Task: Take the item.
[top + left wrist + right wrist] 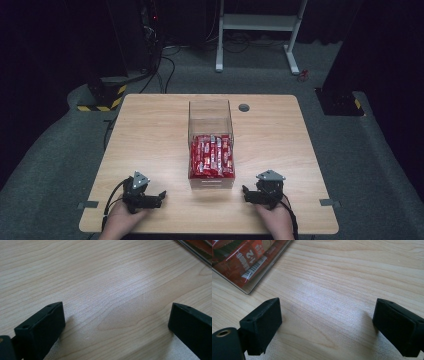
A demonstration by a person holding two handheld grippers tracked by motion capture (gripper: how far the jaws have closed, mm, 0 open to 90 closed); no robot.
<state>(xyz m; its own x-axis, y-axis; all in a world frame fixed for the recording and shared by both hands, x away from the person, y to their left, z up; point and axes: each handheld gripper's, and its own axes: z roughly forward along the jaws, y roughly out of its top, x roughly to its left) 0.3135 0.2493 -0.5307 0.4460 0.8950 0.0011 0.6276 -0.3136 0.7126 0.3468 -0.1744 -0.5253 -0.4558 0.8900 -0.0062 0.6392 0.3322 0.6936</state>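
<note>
red packet [244, 263] with barcode, upside-down "2+1"-like print; rest unreadable

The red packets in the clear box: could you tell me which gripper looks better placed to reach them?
Probably the right gripper: it sits nearer the clear box, whose corner with red packets shows close ahead between its open jaws. The left gripper, also open, faces mostly bare table.
</note>
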